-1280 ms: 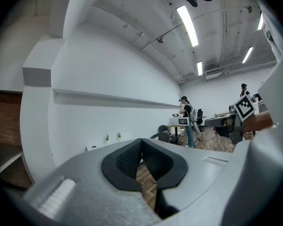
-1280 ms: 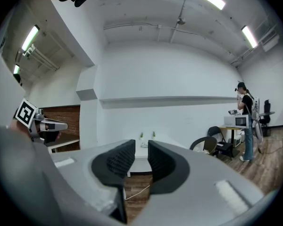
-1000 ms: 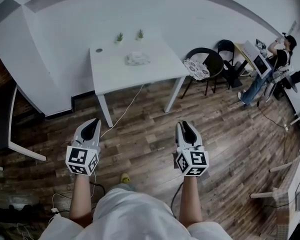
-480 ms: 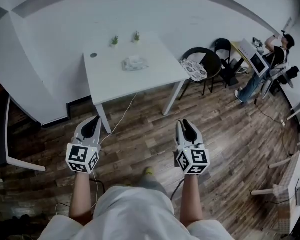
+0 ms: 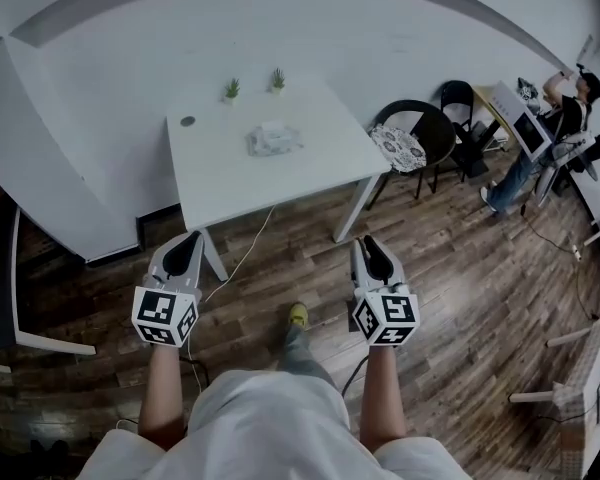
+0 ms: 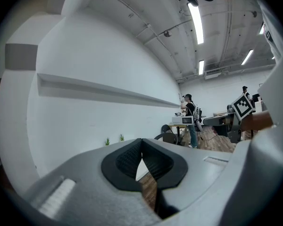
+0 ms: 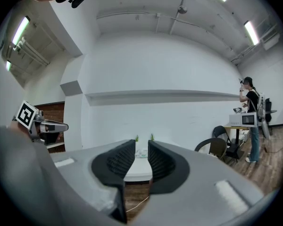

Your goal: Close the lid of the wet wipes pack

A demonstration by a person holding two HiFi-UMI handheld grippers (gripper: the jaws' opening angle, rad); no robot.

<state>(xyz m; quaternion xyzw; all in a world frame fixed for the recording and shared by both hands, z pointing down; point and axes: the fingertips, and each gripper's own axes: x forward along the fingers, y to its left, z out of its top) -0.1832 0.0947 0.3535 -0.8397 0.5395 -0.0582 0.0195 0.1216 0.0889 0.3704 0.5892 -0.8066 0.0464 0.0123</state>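
Note:
The wet wipes pack [image 5: 274,139] lies near the middle of a white table [image 5: 230,178], with its lid too small to make out. It shows again, small, in the right gripper view as the wipes pack [image 7: 141,153]. Both grippers are held level over the wooden floor, well short of the table's front edge. My left gripper [image 5: 187,243] is shut with nothing in it; its tips [image 6: 141,141] touch. My right gripper [image 5: 372,246] is open and empty, and the table shows through the gap between its pads [image 7: 141,142].
Two small potted plants [image 5: 254,84] stand at the table's far edge, a round dark spot [image 5: 187,122] at its left. A cable [image 5: 245,240] hangs from the table to the floor. Black chairs [image 5: 416,134] stand to the right. A person [image 5: 565,118] stands at a desk far right.
The table has come a little nearer and lower in the head view. A foot has stepped forward between the grippers. Both grippers keep their pose and jaw state.

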